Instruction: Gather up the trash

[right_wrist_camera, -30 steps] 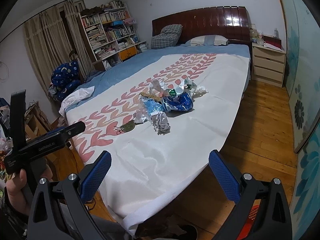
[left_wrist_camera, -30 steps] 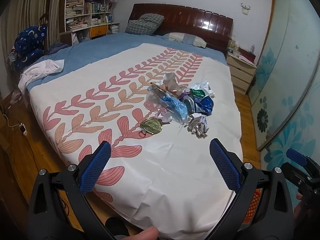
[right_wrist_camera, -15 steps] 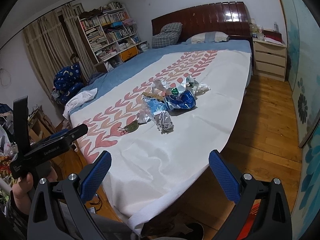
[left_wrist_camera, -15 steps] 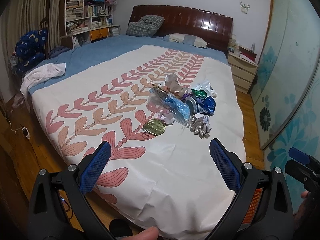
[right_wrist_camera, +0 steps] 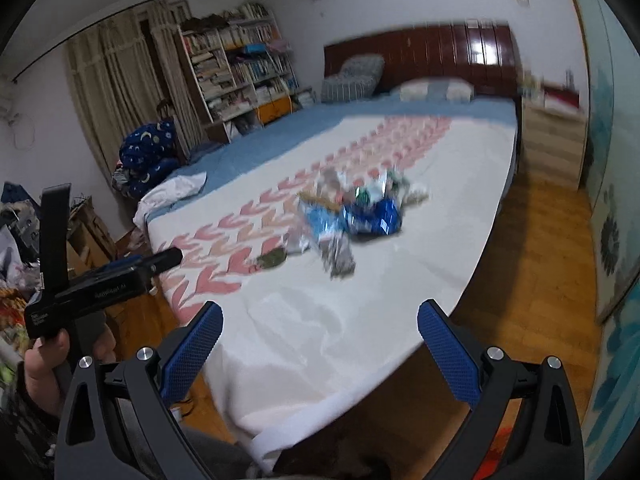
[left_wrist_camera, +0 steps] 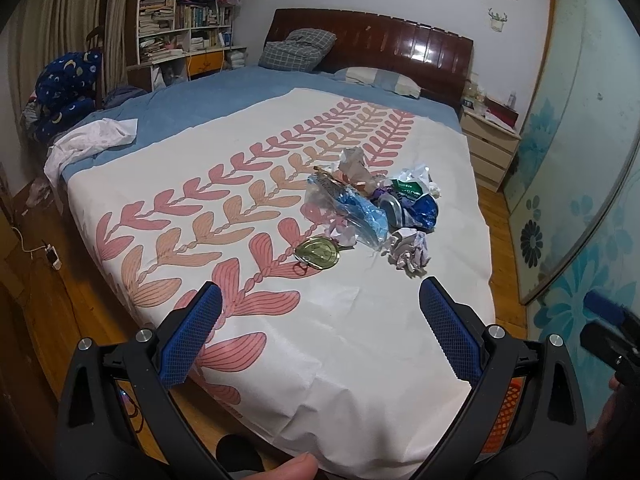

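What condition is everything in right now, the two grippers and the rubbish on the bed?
Left gripper: open, empty.
Right gripper: open, empty.
Trash pile: heaped on the bedspread, untouched.
Crumpled paper ball: beside the pile.
Gold lid: lying flat.
Bedspread: spread out.

Dim indoor light with a cool cast falls evenly across the bed cover [left_wrist_camera: 360, 320], shadows soft and shallow. Glare shows as bright patches on the glossy wooden headboard [left_wrist_camera: 400, 46] above the cover's far end. The left wrist view is sharp; the right wrist view is smeared by motion blur, the trash pile [right_wrist_camera: 352, 216] on the cover reduced to streaks. Fisheye distortion bows walls and floor around the cover, and black vignetting fills every corner.
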Demonstrator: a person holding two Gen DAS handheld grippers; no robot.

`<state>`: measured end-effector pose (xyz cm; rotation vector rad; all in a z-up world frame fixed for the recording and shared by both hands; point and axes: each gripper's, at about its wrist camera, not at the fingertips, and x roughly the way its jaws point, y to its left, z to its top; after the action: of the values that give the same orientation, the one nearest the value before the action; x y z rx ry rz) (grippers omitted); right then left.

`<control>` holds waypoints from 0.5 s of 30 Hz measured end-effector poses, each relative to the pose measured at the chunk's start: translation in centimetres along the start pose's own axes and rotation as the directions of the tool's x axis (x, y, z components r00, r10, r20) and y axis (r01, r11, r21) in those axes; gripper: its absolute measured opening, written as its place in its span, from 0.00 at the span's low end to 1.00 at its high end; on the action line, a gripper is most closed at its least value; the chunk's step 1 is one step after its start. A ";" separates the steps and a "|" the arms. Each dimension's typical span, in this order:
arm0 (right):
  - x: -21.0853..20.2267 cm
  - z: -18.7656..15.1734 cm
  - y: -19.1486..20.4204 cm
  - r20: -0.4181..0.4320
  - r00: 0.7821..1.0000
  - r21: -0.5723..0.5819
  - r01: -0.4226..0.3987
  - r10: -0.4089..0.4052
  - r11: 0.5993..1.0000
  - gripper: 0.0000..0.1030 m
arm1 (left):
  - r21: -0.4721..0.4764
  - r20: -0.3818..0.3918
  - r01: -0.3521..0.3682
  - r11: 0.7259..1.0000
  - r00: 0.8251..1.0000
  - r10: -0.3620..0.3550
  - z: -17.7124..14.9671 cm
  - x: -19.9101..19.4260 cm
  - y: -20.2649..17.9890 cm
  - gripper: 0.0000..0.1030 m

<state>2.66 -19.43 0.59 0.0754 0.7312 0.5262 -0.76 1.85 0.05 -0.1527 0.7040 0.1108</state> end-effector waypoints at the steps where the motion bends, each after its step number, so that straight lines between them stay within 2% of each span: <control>1: 0.2 -0.1 -0.2 -0.007 1.000 0.014 -0.008 0.008 1.000 0.94 | 0.000 -0.001 -0.001 1.000 1.000 0.001 0.0 0.0 0.0 0.95; 8: 2.9 -0.2 -0.9 -0.024 1.000 0.023 -0.012 0.013 1.000 0.94 | -0.036 -0.025 0.019 0.999 0.999 -0.019 0.1 0.5 1.0 0.95; 13: 7.7 1.9 -0.6 -0.076 0.997 -0.054 -0.021 0.017 0.998 0.93 | -0.085 -0.043 0.000 0.996 0.999 -0.004 0.1 1.0 2.2 0.95; 15: 10.3 2.9 -0.6 -0.093 0.996 -0.076 -0.025 0.018 0.997 0.83 | -0.084 -0.045 -0.011 0.996 0.999 0.008 0.1 1.2 2.4 0.95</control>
<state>11.27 -14.65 -3.73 -0.0135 0.7999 0.5807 -0.17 4.32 -0.86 -0.2334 0.7451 0.1466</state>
